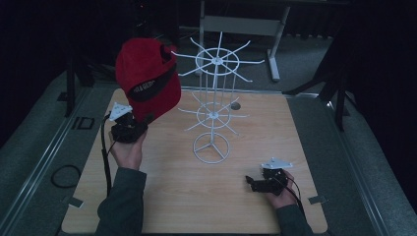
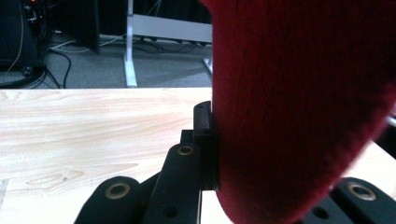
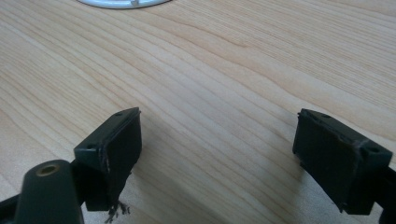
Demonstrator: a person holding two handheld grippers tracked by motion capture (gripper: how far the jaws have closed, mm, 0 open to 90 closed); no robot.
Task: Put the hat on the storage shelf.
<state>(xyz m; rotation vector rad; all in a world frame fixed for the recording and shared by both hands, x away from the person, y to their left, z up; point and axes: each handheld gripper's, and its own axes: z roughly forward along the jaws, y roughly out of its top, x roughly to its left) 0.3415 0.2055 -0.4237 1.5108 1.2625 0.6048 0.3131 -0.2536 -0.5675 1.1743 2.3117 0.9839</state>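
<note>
A red cap (image 1: 147, 78) with a black band is held up in the air over the table's far left part, just left of a white wire rack (image 1: 212, 98) with spoke hooks. My left gripper (image 1: 141, 123) is under the cap, shut on its lower edge. In the left gripper view the red fabric (image 2: 299, 107) presses against one black jaw, and the other jaw is hidden behind it. My right gripper (image 1: 252, 183) rests low near the table's front right, pointing left. Its jaws (image 3: 217, 154) stand wide apart over bare wood with nothing between them.
The wooden table (image 1: 196, 196) carries the rack's ring base (image 1: 211, 147), whose edge (image 3: 121, 3) shows ahead of the right gripper. A small grey disc (image 1: 235, 105) lies behind the rack. A white frame leg (image 1: 273, 49) stands beyond the table. A cable loop (image 1: 64, 176) lies on the floor at left.
</note>
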